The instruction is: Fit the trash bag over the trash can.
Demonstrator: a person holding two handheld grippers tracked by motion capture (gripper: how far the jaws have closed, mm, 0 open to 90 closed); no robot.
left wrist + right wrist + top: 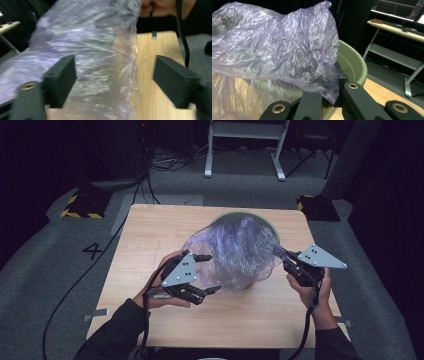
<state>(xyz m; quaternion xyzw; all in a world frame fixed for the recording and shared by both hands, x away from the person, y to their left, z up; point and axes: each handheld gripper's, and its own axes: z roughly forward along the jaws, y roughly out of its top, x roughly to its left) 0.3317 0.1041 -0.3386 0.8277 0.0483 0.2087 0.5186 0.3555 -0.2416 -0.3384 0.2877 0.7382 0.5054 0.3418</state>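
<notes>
Purple-tinted plastic bag (pixel 239 252) is draping over the green bin (pixel 352 62) at the far side of the wooden table (pixel 150 235). I'm holding my right gripper (pixel 290 261) pinched on the bag's edge beside the bin; my left gripper (pixel 207 274) is gaping wide around its near side.

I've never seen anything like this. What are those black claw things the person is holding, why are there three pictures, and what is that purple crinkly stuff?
No robot here: a person holds a hand-operated claw in each hand. The big picture is taken from above the wooden table. The other two come from small cameras riding on each claw, looking along its black jaws.

The purple stuff is a thin plastic bag, draped over a green bin that stands on the table. The right gripper has its jaws shut on an edge of the bag; its own camera shows the plastic pinched there. The left gripper is open, its jaws spread on either side of the bag's lower part, not yet gripping it.
</notes>
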